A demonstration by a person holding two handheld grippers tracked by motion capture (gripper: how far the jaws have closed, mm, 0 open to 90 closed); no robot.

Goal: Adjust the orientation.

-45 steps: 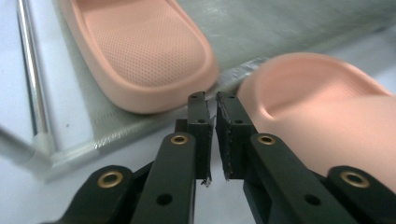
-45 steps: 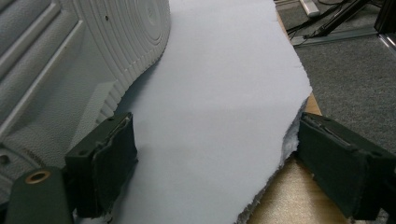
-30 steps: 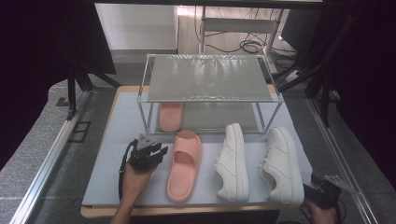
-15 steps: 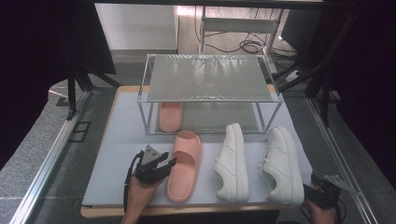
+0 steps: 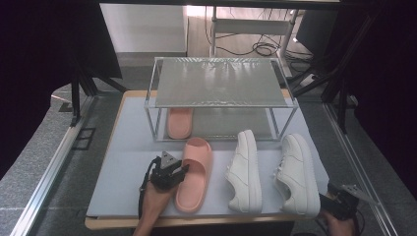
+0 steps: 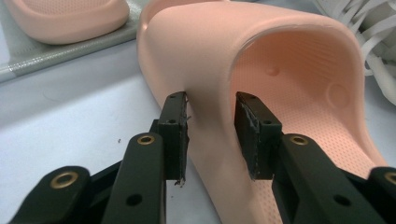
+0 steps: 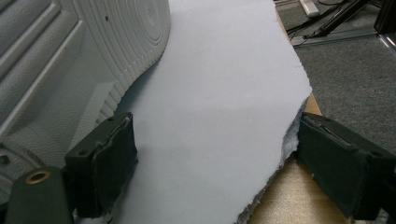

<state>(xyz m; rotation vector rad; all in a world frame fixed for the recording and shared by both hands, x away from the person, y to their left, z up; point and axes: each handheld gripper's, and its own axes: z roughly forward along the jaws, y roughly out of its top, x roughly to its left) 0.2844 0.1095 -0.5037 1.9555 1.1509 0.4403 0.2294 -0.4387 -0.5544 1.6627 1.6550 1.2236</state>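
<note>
The pink slipper (image 6: 289, 70) looks like soft matt foam rubber, with a fine dotted texture inside. Beside it, the white sneaker (image 7: 70, 56) seems smooth leather with a ribbed rubber sole. Under the slipper lies a matt grey-blue felt-like mat (image 7: 219, 116) on wood.

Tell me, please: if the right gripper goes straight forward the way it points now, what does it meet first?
Probably nothing soon. Between the open jaws of the right gripper lies bare grey mat. The white sneaker sits just beside its left jaw and might be brushed; depth is unclear.
</note>
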